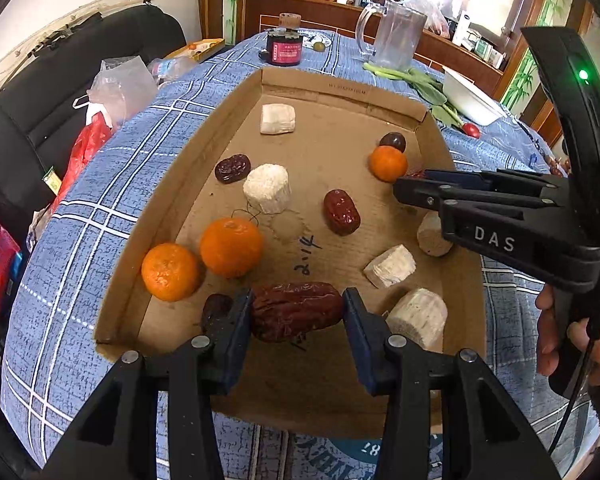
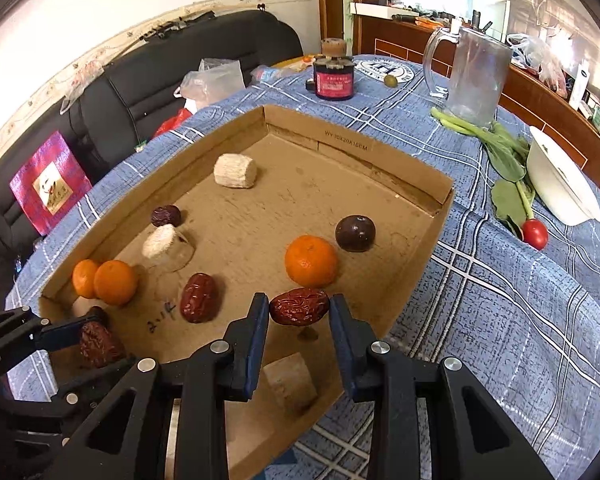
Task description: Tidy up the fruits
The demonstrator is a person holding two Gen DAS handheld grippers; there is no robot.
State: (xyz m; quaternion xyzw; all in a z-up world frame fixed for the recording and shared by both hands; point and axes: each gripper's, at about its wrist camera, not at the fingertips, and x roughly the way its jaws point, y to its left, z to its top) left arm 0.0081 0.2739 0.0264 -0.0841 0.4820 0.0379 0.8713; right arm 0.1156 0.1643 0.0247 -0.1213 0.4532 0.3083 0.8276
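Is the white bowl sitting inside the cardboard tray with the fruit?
No, the white bowl rests on the blue tablecloth, outside the cardboard tray.

In the left wrist view, the left gripper (image 1: 298, 312) covers both ends of the red date (image 1: 296, 310) it clamps, and its left finger hides most of a dark fruit (image 1: 214, 310) at lower centre. The right gripper (image 1: 400, 188), entering from the right, hides part of a white chunk (image 1: 430, 236); its fingertip gap is not visible here. The frame's right edge cuts off the person's hand (image 1: 572, 332). In the right wrist view, print on the cardboard tray (image 2: 420, 184) wall is too small to read.
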